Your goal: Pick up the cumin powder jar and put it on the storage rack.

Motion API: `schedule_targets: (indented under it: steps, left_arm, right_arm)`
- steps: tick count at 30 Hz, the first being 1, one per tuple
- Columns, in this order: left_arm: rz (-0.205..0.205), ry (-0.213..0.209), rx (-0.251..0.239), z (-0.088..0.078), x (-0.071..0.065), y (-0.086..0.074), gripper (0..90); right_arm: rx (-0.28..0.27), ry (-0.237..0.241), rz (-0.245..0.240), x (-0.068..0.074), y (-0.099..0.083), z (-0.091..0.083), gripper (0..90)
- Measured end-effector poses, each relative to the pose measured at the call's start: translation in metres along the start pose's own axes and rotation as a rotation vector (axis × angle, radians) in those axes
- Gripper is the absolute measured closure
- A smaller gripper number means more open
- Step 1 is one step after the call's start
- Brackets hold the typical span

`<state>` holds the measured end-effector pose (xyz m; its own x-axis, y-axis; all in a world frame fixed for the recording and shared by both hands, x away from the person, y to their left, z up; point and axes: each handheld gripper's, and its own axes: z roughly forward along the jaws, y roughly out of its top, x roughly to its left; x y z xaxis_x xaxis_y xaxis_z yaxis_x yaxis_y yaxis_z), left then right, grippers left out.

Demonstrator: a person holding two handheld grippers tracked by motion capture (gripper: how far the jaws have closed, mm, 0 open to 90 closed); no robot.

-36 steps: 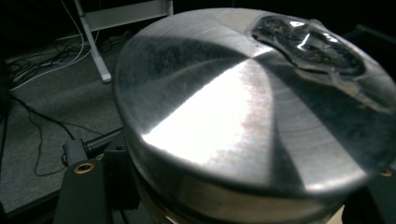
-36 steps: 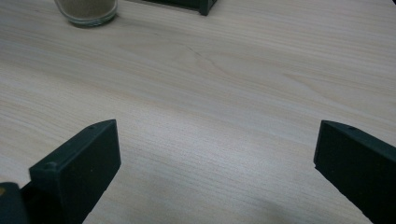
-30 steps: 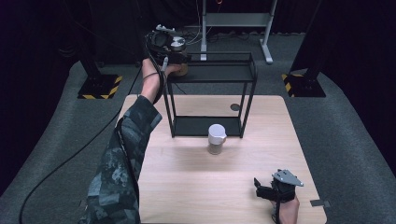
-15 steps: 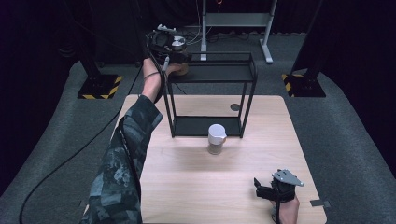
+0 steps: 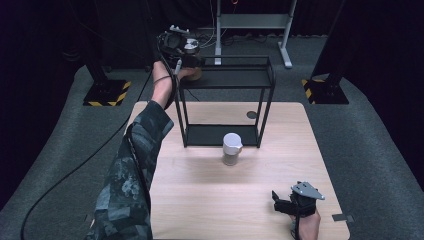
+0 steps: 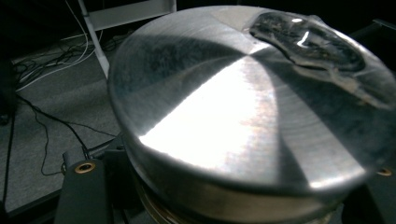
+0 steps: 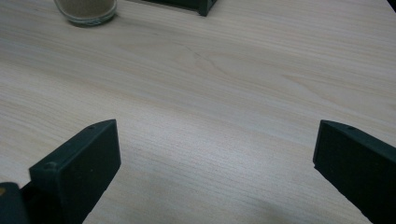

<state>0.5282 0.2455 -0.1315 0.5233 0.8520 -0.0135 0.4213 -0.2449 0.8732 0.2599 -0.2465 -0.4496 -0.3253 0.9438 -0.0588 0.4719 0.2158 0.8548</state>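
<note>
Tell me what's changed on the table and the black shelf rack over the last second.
Nothing visibly changed. The left gripper stays clamped on the round shiny metal lid at the rack's top shelf, and the right gripper rests open on the wooden table.

table (image 5: pixel 200 200) — wooden | on it: black rack (image 5: pixel 225 135), white-lidded jar (image 5: pixel 231 148)

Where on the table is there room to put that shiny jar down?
Bare wood lies between the white-lidded jar and the right gripper, and along the table's left side beside the sleeve. The back is crowded by the black shelf rack. The left gripper holds the metal-lidded jar there.
</note>
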Motion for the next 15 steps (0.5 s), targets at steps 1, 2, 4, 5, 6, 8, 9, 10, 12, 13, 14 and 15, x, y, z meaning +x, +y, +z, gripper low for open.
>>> schedule_targets:
  steps: [1,2,4,5,6,8,9,10,12,13,14,15]
  left_arm:
    - [0.0,-0.001,0.002,0.0,0.0,0.001,30.2]
    - [0.001,-0.002,0.005,0.0,0.0,0.001,30.2]
    - [0.007,-0.007,0.014,0.0,0.001,0.003,30.0]
    - [0.014,-0.016,0.025,-0.001,0.002,0.005,27.8]
    - [0.048,0.0,0.066,-0.001,-0.003,0.012,17.8]
    - [0.04,0.006,0.063,-0.005,-0.005,0.011,2.8]
    - [0.037,0.019,0.063,-0.009,-0.007,0.011,1.3]
    - [0.042,0.037,0.064,-0.012,-0.011,0.01,0.5]
    - [0.055,0.046,0.07,-0.016,-0.013,0.01,0.3]
    - [0.065,0.04,0.084,-0.02,-0.013,0.01,0.3]
    - [0.083,0.047,0.096,-0.024,-0.016,0.01,0.0]
    - [0.109,0.058,0.107,-0.028,-0.02,0.009,0.0]
  right_arm:
    - [0.002,0.002,-0.002,0.0,0.0,0.0,0.0]
    - [0.002,0.002,-0.002,0.0,0.0,0.0,0.0]
    - [0.0,0.0,-0.002,0.0,0.0,0.0,0.0]
    - [-0.002,-0.001,0.0,0.0,0.0,0.0,0.0]
    - [-0.004,0.0,0.001,0.0,-0.001,0.0,0.0]
    - [-0.01,-0.001,0.004,0.0,-0.002,-0.001,0.0]
    - [-0.012,-0.001,0.005,0.0,-0.002,-0.001,0.0]
    - [-0.012,-0.001,0.005,0.0,-0.002,-0.001,0.0]
    - [-0.01,-0.003,0.001,0.001,-0.002,-0.001,0.0]
    - [-0.01,-0.003,0.001,0.001,-0.002,-0.001,0.0]
    - [-0.011,-0.005,-0.002,0.001,-0.002,-0.001,0.0]
    - [-0.008,-0.005,-0.002,0.001,-0.002,-0.001,0.0]
